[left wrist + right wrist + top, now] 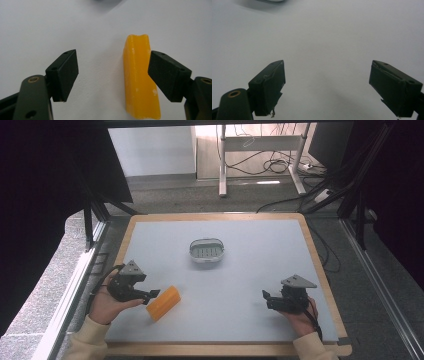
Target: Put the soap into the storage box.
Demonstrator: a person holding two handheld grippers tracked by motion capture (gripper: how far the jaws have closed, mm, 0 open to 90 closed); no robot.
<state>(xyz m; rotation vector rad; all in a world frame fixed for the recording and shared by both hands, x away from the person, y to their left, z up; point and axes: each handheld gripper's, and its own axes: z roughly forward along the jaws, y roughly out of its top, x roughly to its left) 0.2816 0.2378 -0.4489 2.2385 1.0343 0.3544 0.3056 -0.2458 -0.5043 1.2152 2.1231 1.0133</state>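
A grey table (250,285) with a light wooden edge is seen from the high view. On it, near the front left part, a yellow block (163,303) is lying flat, turned at an angle. A small grey basket (206,251) with a handle is placed farther back, close to the middle of the table, well apart from the block.

The left gripper (150,294) is held in the person's left hand (105,304) at the left side of the table, and its jaws are pointed toward the block. In the left gripper view, the jaws are spread wide and nothing is grasped by them. The yellow block (140,80) is seen lying on the table between the two jaws, just beside the jaw at the right of that view; it cannot be told whether this jaw is touching it. A clear gap is left between the block and the other jaw.

The right gripper (267,298) is held in the person's right hand (300,319) at the front right part of the table, well apart from the block and the basket. In the right gripper view, its jaws are also spread wide, and only the bare grey table surface is found between them.

Light sleeves are seen on both forearms at the bottom edge of the high view.
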